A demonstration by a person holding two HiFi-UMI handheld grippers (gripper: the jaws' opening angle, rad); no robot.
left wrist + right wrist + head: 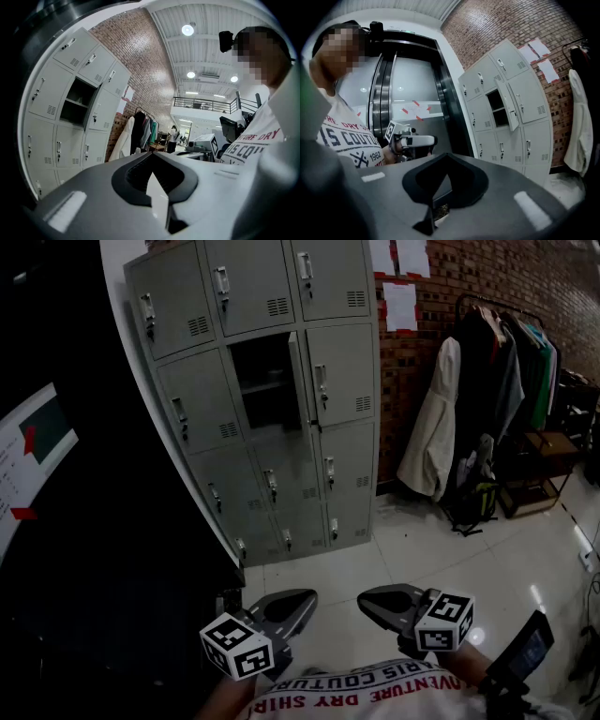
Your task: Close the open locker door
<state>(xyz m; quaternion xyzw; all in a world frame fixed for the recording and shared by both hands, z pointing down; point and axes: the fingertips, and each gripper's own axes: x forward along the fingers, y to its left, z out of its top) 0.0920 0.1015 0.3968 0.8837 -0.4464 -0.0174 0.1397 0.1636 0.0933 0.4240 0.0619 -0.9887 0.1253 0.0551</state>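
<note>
The grey locker bank (262, 390) stands ahead against the wall. Its middle compartment (263, 379) in the second row is open, and the door (300, 381) swings out to the right, edge-on to me. My left gripper (298, 601) and right gripper (373, 600) are held low by my shirt, well short of the lockers, both shut with nothing between the jaws. The open door (93, 107) shows beside my left gripper (152, 153) in the left gripper view. The same door (506, 110) shows far beyond my right gripper (445, 154) in the right gripper view.
A clothes rack (511, 357) with hanging garments, a white coat (434, 423) and a bag (473, 501) stand right of the lockers by the brick wall (487, 277). A dark panel (84, 549) fills the left side. Glossy white floor tiles (375, 554) lie between me and the lockers.
</note>
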